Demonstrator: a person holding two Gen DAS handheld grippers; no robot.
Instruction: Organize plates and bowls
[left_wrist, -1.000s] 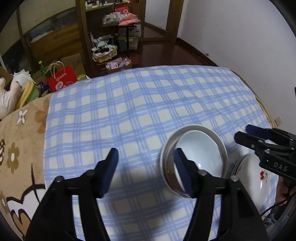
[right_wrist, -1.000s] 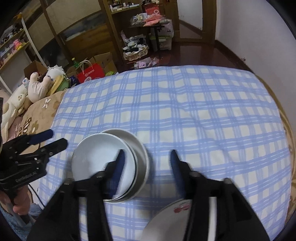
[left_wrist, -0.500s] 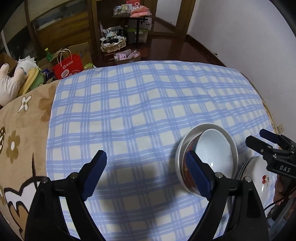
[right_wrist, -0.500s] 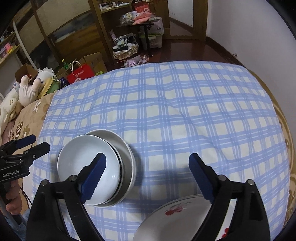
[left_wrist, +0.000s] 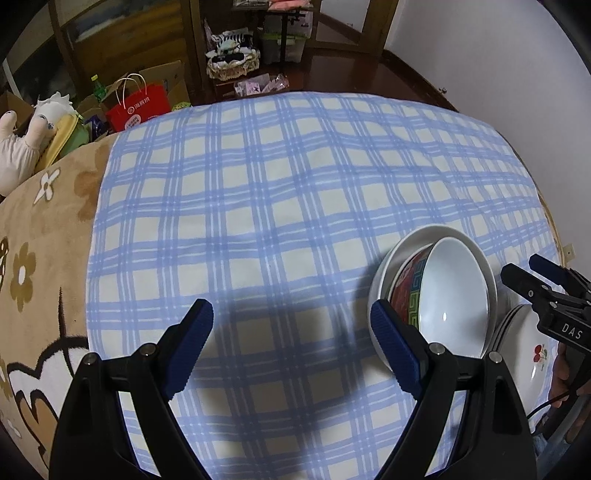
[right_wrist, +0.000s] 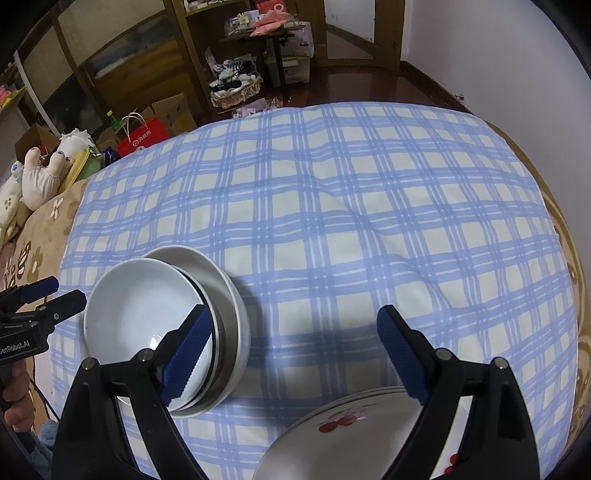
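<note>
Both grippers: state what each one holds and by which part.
Nothing is held. The left gripper and right gripper both stand open over the checked cloth, beside the stacked bowls, clear of the cherry plates.

Glossy ceramic bowl (left_wrist: 454, 295); matt cloth (left_wrist: 277, 184).

2 wrist views, steep downward; share bowls (left_wrist: 443, 295).

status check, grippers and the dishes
Left gripper and right gripper: jaws open, empty. Nested bowls beside cherry plates on checked cloth. Nothing in the way.
</note>
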